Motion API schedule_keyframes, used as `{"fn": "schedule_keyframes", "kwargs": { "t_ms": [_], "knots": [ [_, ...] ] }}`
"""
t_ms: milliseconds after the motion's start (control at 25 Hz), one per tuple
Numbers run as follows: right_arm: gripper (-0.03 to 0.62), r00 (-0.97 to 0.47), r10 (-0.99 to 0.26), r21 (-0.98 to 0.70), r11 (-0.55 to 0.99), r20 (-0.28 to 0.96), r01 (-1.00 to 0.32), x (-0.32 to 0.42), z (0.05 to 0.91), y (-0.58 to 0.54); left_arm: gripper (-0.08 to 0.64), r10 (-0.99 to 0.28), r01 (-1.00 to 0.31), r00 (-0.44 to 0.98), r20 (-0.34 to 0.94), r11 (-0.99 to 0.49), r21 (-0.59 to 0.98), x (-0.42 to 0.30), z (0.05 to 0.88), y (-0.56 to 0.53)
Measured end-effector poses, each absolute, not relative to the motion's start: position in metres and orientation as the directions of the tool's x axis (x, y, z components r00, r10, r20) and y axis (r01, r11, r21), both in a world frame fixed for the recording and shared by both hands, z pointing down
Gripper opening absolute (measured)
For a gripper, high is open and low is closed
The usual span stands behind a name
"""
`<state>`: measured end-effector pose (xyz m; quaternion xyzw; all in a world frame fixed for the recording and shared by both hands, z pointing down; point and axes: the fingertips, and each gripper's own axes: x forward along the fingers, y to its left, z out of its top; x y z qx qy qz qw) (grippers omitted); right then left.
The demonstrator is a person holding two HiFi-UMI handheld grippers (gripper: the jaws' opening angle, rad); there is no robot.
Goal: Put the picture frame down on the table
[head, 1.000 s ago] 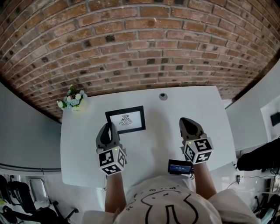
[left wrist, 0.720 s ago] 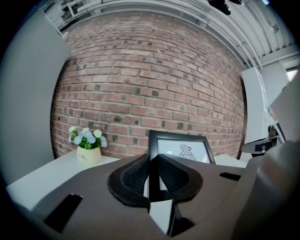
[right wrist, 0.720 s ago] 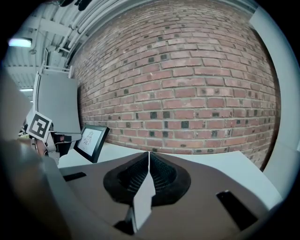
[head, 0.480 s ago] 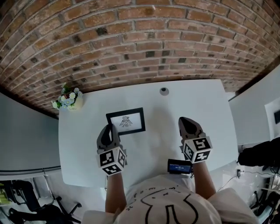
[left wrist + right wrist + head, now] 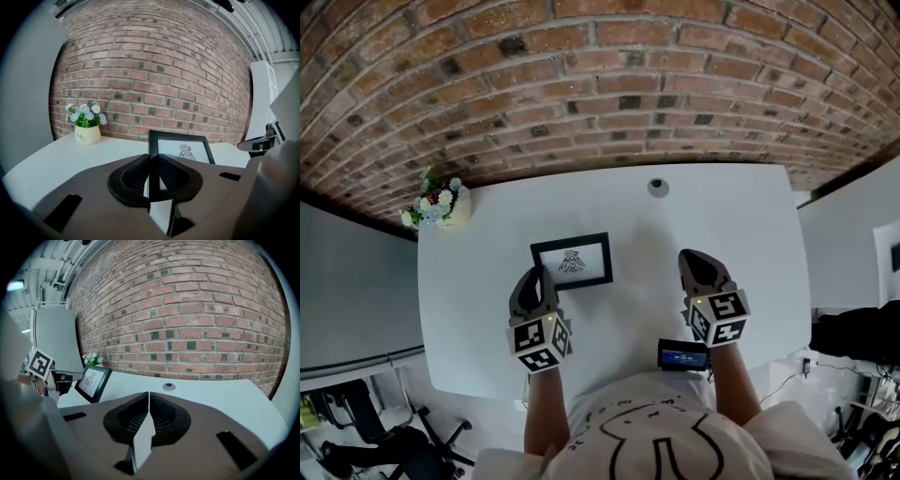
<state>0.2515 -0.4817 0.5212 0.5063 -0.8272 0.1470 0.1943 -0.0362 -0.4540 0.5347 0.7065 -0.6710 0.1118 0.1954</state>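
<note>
- Head view is showing the left tongs [image 5: 536, 279] gripping the black picture frame [image 5: 572, 262] at its left edge, near the lower corner, over the white desk [image 5: 741, 225].
- Left gripper view is showing those tongs pressing from both sides on the frame's left upright rail. The black rail is sitting in the narrow gap between the ribbed pads.
- The picture frame is standing nearly upright, and its white print with a small dark emblem is facing the person. Whether its lower edge is touching the desk I cannot tell.
- The right tongs [image 5: 696, 264] are hovering well to the right of the picture frame. Right gripper view is showing their jaws pressed together with nothing between them.
- A cream flower pot [image 5: 439, 206] with small blue and white blooms is sitting left of the picture frame and farther back. It is close to the brick wall [image 5: 600, 84].
- A round grey cable port [image 5: 657, 187] is lying behind the picture frame and to its right, near the desk's far edge.
- A small black device [image 5: 683, 355] with a lit screen is lying right of the picture frame, at the desk's near edge.
- From the right gripper view, the picture frame is showing at the left, with the left tongs' marker cube just beside it.
</note>
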Motion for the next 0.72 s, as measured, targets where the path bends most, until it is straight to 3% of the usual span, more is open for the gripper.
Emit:
{"fn": "schedule_keyframes", "kwargs": {
  "t_ms": [720],
  "knots": [
    [0.02, -0.441, -0.679, -0.092, 0.485, 0.587, -0.869, 0.239, 0.58, -0.501, 0.071, -0.785, -0.988, 0.114, 0.609, -0.024, 0.155, -0.033, 0.603, -0.467]
  ]
}}
